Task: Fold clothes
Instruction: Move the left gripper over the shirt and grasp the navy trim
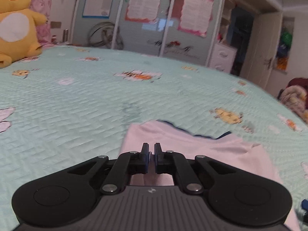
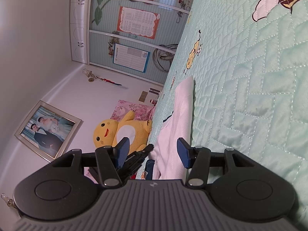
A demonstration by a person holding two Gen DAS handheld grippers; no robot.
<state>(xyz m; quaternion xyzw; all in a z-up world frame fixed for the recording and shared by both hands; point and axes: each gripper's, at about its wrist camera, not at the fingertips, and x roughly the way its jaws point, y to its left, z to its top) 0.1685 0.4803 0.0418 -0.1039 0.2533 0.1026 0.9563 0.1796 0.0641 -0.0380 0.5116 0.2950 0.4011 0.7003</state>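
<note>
Left view
left gripper (image 1: 151,148): matte black plastic, jaws drawn nearly together, pinching a fold of the shirt.
shirt (image 1: 202,150): soft pale pink-white knit with dark collar trim, lying flat on the quilt.
quilt (image 1: 86,100): mint, stitched in a zigzag brick pattern, printed with bees.
plush (image 1: 15,25): round yellow toy sitting at the quilt's far corner.

Right view
right gripper (image 2: 153,152): blue ribbed pads, jaws apart, holding nothing.
shirt (image 2: 177,127): white mesh weave, between the pads and beyond.
quilt (image 2: 250,96): glossy, tilted sideways.
</note>
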